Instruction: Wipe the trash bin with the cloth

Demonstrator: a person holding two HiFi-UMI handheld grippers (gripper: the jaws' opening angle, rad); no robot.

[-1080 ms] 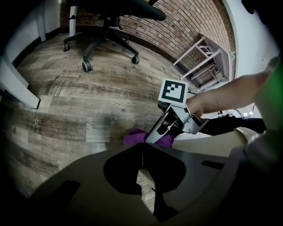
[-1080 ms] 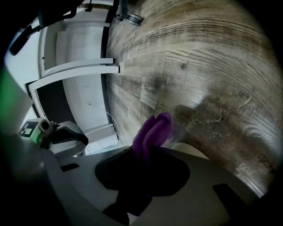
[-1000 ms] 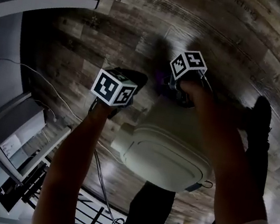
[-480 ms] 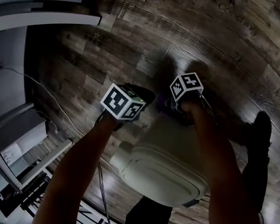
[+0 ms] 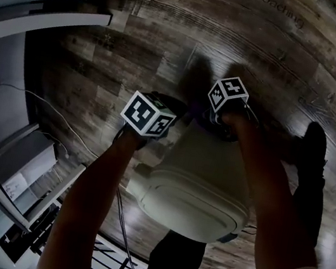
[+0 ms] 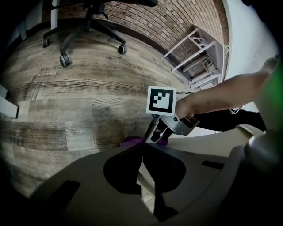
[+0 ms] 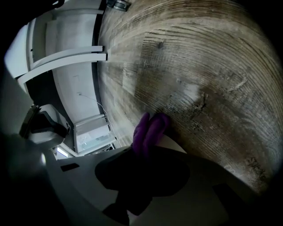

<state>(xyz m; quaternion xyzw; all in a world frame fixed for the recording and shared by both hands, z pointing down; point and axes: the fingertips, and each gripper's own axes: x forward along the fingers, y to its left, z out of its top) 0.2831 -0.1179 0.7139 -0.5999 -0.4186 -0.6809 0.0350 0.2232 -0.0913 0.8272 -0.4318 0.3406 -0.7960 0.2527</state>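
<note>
Both grippers have crept farther along the bin [image 5: 201,182], tipped on the floor [image 5: 138,48] just below me. My left gripper [image 6: 142,148], tips together, steadies its side; my right gripper [image 7: 142,152] pinches the cloth [image 7: 149,128] against its far end. Mid-wipe, I judge; next, drag the cloth across firmly.

Cloth [image 7: 148,129] half-hidden in rt claw [image 7: 142,154] (tip shows).

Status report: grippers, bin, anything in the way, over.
Right gripper shut on purple cloth, at trash bin far side. Left gripper shut, beside bin. Nothing blocking.
</note>
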